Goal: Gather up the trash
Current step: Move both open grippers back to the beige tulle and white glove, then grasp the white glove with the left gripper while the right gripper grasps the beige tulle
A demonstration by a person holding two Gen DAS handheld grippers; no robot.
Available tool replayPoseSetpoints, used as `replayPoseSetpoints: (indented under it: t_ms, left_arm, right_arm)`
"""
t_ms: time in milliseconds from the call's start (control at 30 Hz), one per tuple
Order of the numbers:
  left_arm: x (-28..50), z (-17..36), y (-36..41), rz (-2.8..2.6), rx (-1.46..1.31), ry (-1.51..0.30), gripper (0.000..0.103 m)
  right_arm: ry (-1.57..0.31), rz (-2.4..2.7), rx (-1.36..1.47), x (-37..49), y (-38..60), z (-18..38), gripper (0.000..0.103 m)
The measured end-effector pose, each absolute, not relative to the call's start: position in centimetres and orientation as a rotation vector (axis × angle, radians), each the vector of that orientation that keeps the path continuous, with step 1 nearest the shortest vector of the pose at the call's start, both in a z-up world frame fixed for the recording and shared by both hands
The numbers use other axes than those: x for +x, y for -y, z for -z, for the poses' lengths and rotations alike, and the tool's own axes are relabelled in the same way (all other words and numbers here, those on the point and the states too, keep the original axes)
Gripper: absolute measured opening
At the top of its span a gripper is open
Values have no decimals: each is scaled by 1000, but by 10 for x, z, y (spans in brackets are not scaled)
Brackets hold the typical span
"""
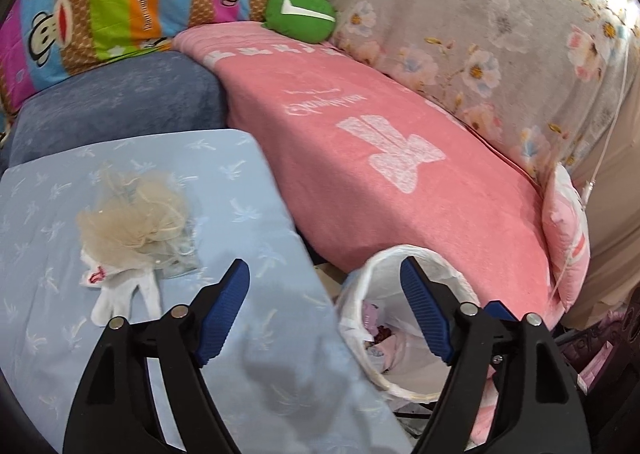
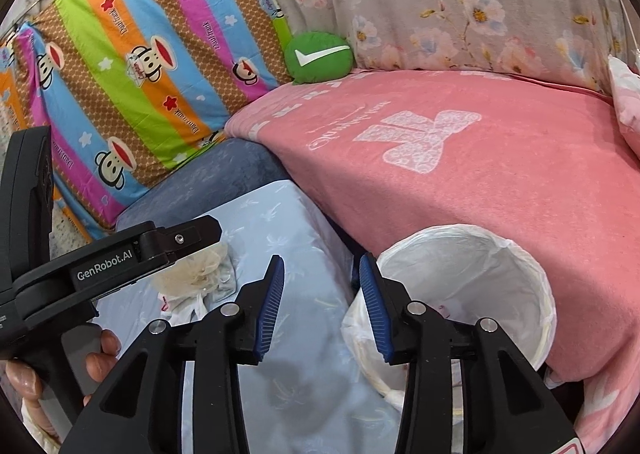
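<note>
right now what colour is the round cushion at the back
Green with a white check mark, on the round cushion; it shows best in the right wrist view.

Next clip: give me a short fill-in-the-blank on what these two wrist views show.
1. The bin is lined with a ____ plastic bag.
2. The beige mesh trash lies on the light ____ cloth.
3. The round green cushion bears a white ____.
4. Both the left gripper and right gripper are ____.

Missing: white; blue; check mark; open

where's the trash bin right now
The white-lined trash bin stands low between the light blue cloth and the pink blanket; in the left wrist view it is lower right, behind the left gripper.
</note>
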State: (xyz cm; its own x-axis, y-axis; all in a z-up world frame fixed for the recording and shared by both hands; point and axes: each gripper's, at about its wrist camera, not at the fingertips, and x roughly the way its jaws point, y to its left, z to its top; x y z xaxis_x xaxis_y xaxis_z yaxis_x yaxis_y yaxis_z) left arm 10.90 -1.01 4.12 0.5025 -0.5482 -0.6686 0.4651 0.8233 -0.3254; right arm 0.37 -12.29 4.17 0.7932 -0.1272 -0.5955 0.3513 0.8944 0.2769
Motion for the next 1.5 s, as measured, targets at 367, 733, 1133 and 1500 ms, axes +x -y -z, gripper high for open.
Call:
replayPoseSetpoints:
  t_ms: [367, 733, 1133, 1500]
  left_arm:
    - [141, -16, -66, 462, -171, -878, 78]
    - [174, 21, -145, 269, -178, -921, 78]
    - [198, 58, -190, 206, -207, -985, 78]
    - [215, 74, -193, 223, -215, -1015, 78]
  right_arm:
    - [-670, 166, 331, 57, 69, -28, 47]
    - [-763, 53, 288, 134, 8, 4, 47]
    - [-838, 14, 251, 225, -33, 48, 47]
    - [-932, 11, 251, 277, -46, 96, 42]
